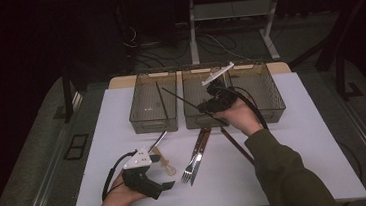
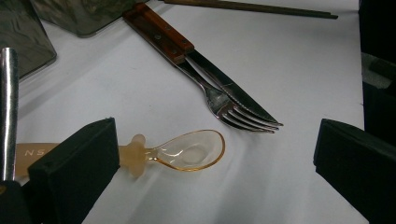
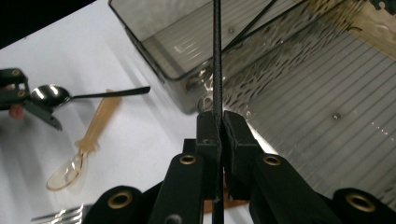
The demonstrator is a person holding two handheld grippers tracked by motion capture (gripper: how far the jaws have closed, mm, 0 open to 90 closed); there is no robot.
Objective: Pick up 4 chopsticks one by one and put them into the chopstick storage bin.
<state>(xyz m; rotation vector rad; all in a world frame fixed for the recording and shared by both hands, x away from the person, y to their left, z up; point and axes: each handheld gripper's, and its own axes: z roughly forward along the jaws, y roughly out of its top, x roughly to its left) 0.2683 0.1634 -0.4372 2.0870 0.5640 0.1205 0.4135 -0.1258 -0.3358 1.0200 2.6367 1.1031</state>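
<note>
The right gripper [image 1: 206, 106] in the high view is clamped on a thin black chopstick [image 1: 183, 99] above the middle bin [image 1: 195, 119]; dim light swallows the stick's far end. The left gripper [image 1: 170, 185] rests at the near edge of the surface [image 1: 314, 136], jaws spread and empty.

In the left gripper view its jaws stand wide apart around a clear amber spoon [image 2: 187, 151]; the near jaw hides much of the handle, where only the letters "NS" can be read. A fork [image 2: 233, 109] and knife [image 2: 163, 35] lie beyond.

In the right gripper view the chopstick [image 3: 217, 56] runs between the pressed pads and out of the top edge, over the bin [image 3: 154, 51].
</note>
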